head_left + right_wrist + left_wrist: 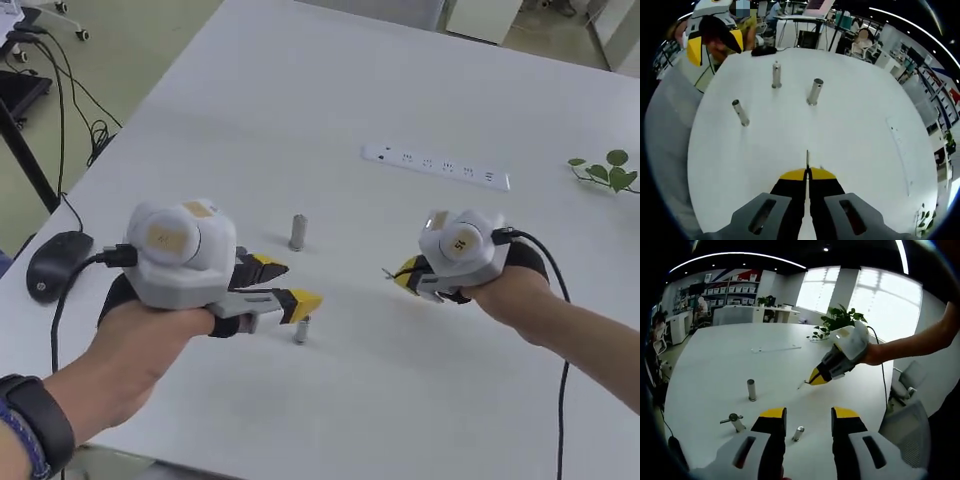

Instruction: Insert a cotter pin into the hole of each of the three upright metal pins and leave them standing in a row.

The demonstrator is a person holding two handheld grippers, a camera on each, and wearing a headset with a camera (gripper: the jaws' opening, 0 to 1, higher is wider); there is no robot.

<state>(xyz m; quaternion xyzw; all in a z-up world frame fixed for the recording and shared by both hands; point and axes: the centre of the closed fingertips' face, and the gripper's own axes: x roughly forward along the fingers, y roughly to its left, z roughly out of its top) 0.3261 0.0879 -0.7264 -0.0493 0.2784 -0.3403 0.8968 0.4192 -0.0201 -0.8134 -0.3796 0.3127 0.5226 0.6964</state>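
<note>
Right hand-held gripper (pixel 807 175) pinches cotter pin (pixel 807 159), pointing straight ahead.

Left gripper (pixel 288 285) in left hand (pixel 150 340), jaws apart, pointing right. Right gripper (pixel 405 277) in right hand (pixel 505 290), jaws pinched together on cotter pin (pixel 807 159), pointing left.

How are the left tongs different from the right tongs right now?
The left tongs are wide open; the right tongs are pinched shut. The left tongs hold nothing, with a metal pin just beyond their gap; the right tongs grip a thin cotter pin poking out of the tips. Both have yellow tips.
</note>
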